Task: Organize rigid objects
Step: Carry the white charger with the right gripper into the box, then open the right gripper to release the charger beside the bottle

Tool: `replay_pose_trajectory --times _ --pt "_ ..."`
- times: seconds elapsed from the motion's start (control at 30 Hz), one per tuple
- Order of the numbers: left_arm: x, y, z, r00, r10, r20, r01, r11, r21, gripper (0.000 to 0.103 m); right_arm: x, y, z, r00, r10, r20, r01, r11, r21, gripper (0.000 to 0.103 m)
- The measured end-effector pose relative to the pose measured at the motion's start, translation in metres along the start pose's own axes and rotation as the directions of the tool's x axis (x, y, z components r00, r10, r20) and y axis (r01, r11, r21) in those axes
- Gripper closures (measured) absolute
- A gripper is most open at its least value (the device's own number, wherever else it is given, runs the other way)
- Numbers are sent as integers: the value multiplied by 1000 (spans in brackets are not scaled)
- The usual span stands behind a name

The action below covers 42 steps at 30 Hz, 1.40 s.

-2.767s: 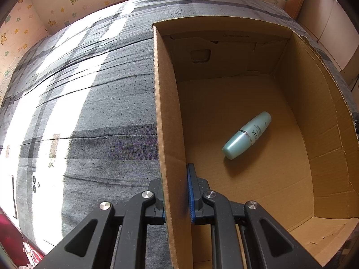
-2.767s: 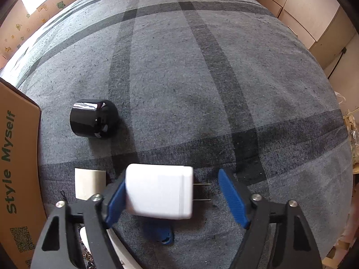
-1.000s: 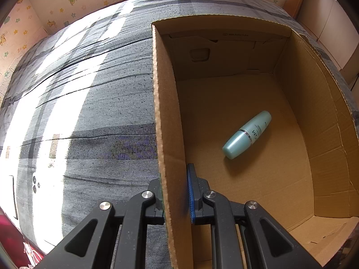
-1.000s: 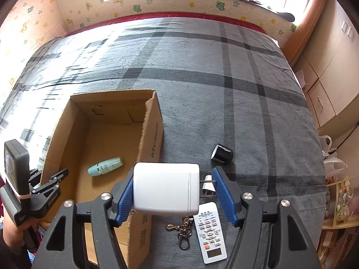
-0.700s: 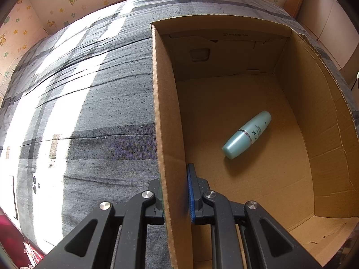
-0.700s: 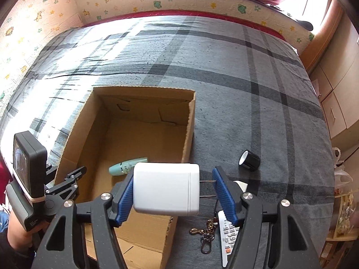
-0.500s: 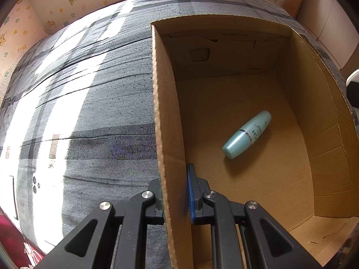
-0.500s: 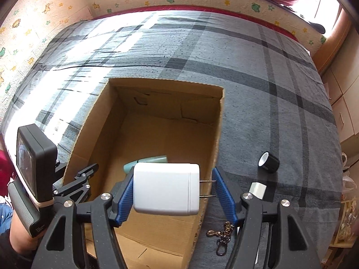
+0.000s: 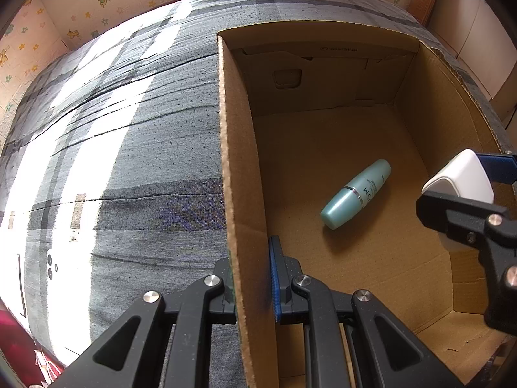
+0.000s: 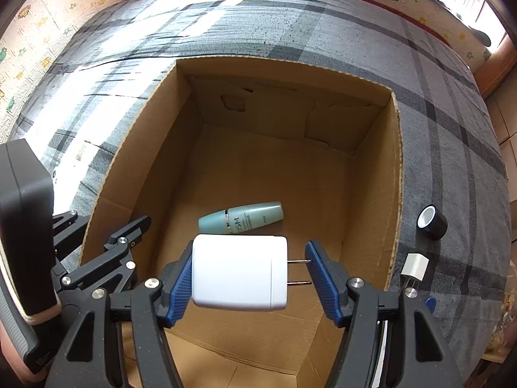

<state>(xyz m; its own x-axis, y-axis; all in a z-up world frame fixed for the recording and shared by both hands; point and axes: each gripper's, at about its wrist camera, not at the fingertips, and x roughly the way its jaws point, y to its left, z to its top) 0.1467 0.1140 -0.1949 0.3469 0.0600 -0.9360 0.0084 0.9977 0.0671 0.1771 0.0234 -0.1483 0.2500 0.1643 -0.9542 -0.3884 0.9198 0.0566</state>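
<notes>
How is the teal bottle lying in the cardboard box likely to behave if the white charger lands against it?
The teal bottle lies on its side on the cardboard box floor, round-bodied, so a knock would probably roll it. Its smooth surface suggests it may slide easily on the cardboard. It looks like rigid plastic, so the white charger is unlikely to dent it.

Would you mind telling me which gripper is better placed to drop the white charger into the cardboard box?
Right. The right gripper holds the white charger above the cardboard box, while the left gripper is clamped on the box wall.
</notes>
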Motion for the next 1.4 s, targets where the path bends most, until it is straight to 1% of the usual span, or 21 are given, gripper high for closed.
replay_pose_trajectory --times 0.23,0.53,0.73,1.07,1.17,1.2,1.4 --pt "0 1 -1 1000 1 1 -1 1000 2 89 27 7 -1 998 1 -69 -1 1000 4 33" --pt "0 1 -1 1000 2 0 -2 1000 3 89 52 9 5 994 -35 -105 38 999 31 33" --pt "0 0 -1 1000 4 0 -4 1000 4 89 58 5 9 992 -36 -121 41 998 44 33" --pt "1 1 -1 1000 5 0 -5 1000 5 89 61 0 4 993 -13 -114 19 998 53 33" --pt "1 1 -1 1000 5 -1 -5 1000 3 89 57 -1 5 995 -18 -102 24 998 52 31" --pt "1 1 -1 1000 6 0 -6 1000 7 89 57 -2 4 995 -18 -96 23 998 51 29" --pt "1 2 -1 1000 6 0 -6 1000 5 89 44 -5 4 998 -43 -55 46 998 52 26"
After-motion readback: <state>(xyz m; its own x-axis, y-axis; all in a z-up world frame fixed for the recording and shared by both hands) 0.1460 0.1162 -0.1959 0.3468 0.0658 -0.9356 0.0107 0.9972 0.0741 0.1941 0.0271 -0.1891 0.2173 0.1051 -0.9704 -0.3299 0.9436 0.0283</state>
